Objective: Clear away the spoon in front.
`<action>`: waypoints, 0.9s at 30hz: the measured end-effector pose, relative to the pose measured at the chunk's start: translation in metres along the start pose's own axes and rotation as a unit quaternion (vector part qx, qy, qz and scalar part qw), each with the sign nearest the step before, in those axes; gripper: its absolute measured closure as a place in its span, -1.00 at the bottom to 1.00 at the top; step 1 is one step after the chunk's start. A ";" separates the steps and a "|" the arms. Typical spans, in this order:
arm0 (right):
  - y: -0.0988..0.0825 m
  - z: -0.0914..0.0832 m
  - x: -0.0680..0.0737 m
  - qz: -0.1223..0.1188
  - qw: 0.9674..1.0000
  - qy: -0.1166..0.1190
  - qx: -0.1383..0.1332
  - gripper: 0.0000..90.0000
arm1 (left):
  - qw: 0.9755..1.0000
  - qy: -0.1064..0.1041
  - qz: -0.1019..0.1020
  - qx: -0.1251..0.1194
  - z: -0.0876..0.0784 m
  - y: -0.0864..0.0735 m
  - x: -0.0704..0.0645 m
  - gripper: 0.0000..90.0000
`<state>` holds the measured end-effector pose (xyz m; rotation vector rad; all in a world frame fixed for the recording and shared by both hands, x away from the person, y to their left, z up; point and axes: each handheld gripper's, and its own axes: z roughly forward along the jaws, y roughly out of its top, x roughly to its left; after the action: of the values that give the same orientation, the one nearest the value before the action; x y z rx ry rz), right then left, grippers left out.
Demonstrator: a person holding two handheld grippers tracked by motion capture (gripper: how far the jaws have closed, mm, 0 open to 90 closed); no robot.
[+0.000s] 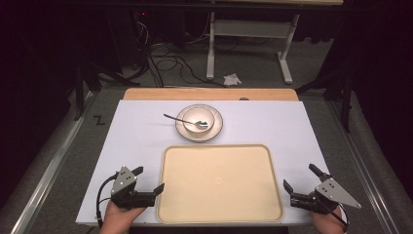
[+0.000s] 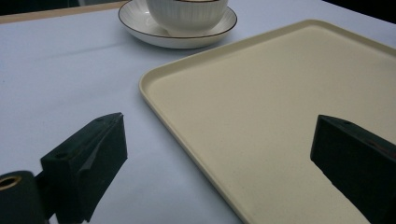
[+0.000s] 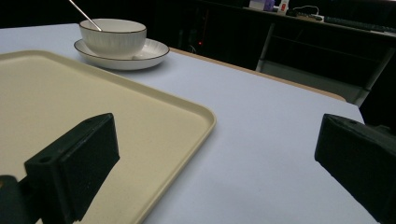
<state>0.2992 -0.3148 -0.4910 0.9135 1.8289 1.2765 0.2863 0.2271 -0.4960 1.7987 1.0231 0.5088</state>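
Both tongs released, jaws wide, nothing held. Left tongs sit at the tray's near-left corner, one jaw over the rim, other over the counter. Right tongs at the near-right corner, same setup mirrored. We read this as lining up on the tray, w/ the crockery a likely later grab.

Tray is cream, empty, flat on the counter's near half. Just beyond its far edge: bowl on a saucer, spoon resting in the bowl w/ handle sticking out to the left.

Risks, imo:
- Tray rim is low and thin; if we close too high the jaws prob slip off.
- Uneven lift L vs R tilts the tray.
- Pushing the tray fwd bumps the saucer since it's right there; bowl is only stacked, could shift.
- Spoon is loose, any knock to the bowl could flip it out.

Surface: white sheet over a wood counter, wood strip showing at the far edge. Room is dark; grey floor, cables, a white frame leg, crumpled paper behind.
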 end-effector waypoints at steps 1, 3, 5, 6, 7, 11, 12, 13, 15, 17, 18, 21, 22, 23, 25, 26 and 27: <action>0.000 0.001 0.000 0.000 1.000 0.002 0.000 -0.99 | 1.000 0.000 0.001 0.002 0.001 0.002 0.000 -0.93; -0.001 0.001 -0.001 0.008 1.000 0.003 0.001 -0.99 | 1.000 0.003 0.002 0.006 0.004 0.007 0.002 -0.96; -0.001 0.000 -0.001 0.008 1.000 0.002 -0.003 -0.99 | 1.000 0.008 0.001 0.003 0.006 0.014 0.004 -0.96; -0.001 0.000 -0.001 0.008 1.000 0.003 -0.004 -0.99 | 1.000 0.009 0.002 0.003 0.006 0.017 0.006 -0.96; -0.001 -0.001 0.000 0.009 1.000 0.003 -0.004 -0.99 | 1.000 0.012 -0.001 0.001 0.006 0.021 0.007 -0.96; 0.000 -0.001 0.002 0.007 1.000 0.009 -0.006 -0.99 | 1.000 0.017 -0.007 -0.006 0.010 0.032 0.013 -0.96; 0.000 -0.001 0.002 0.004 1.000 0.011 -0.004 -0.99 | 1.000 0.016 -0.010 -0.008 0.011 0.035 0.015 -0.95; 0.000 -0.001 0.003 0.004 1.000 0.012 -0.002 -0.99 | 1.000 0.016 -0.011 -0.008 0.012 0.037 0.016 -0.95; 0.000 0.000 0.003 0.003 1.000 0.013 0.002 -0.99 | 1.000 0.018 -0.012 -0.009 0.015 0.041 0.018 -0.95; -0.001 0.001 0.002 0.002 1.000 0.014 0.002 -0.99 | 1.000 0.018 -0.015 -0.008 0.019 0.047 0.021 -0.95; -0.001 0.001 0.002 0.001 1.000 0.013 0.003 -0.99 | 1.000 0.018 -0.018 -0.008 0.021 0.050 0.022 -0.94; -0.001 0.000 0.002 -0.001 1.000 0.010 0.004 -0.99 | 0.999 0.019 -0.025 -0.012 0.024 0.057 0.025 -0.93; -0.001 0.000 0.003 -0.001 1.000 0.010 0.003 -0.99 | 0.999 0.019 -0.026 -0.013 0.025 0.060 0.026 -0.93; 0.000 0.000 0.003 0.000 1.000 0.010 0.003 -0.99 | 0.999 0.020 -0.028 -0.014 0.026 0.062 0.027 -0.93; -0.001 0.000 0.002 -0.002 1.000 0.010 0.002 -0.99 | 0.999 0.018 -0.031 -0.015 0.029 0.068 0.028 -0.92; -0.001 0.000 0.002 -0.003 1.000 0.011 0.002 -0.99 | 0.999 0.018 -0.032 -0.015 0.030 0.071 0.029 -0.92; -0.001 0.000 0.002 -0.004 1.000 0.012 0.003 -0.99 | 0.999 0.017 -0.034 -0.016 0.031 0.072 0.029 -0.92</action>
<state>0.2979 -0.3139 -0.4919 0.8977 1.8528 1.2837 0.3552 0.2217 -0.4481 1.7263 1.0899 0.5132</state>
